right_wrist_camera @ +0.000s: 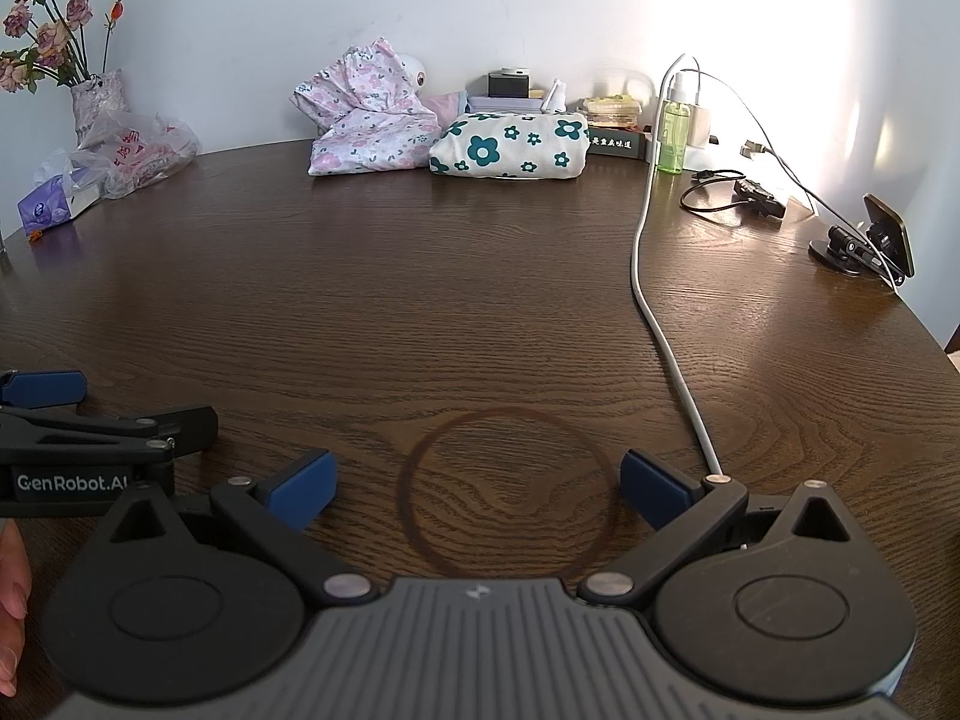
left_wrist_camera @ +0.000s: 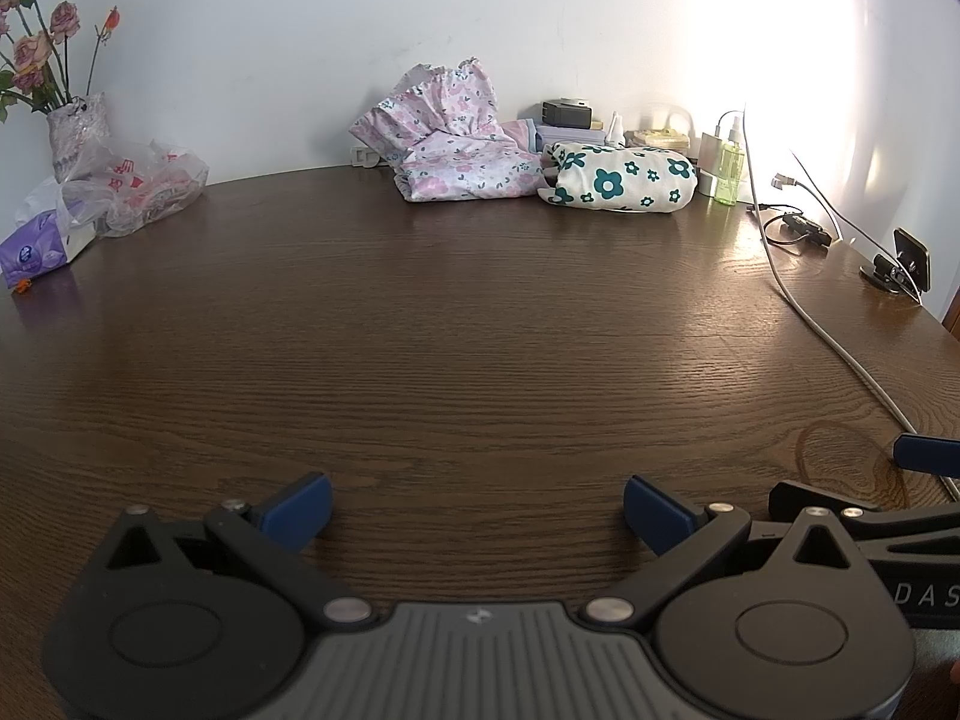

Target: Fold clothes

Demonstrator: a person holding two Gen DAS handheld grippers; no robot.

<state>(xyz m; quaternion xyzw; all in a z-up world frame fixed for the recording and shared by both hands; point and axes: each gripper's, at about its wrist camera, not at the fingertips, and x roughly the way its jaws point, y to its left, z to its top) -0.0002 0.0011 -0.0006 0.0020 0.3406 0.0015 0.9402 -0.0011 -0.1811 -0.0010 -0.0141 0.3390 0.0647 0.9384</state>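
Clothes (left_wrist_camera: 459, 147) sit at table (left_wrist_camera: 480, 330) far edge by wall, soft, light, floppy; grab pink one by hem or corner, left gripper (left_wrist_camera: 477, 507) and right gripper (right_wrist_camera: 474, 483) both agape, empty

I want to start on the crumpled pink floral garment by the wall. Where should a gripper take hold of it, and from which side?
Grip the pink floral garment at its raised gathered frill, coming from the bare table in front. That frill stands clear above the heap, while the folded teal-flower cloth crowds its right side and the wall blocks behind.
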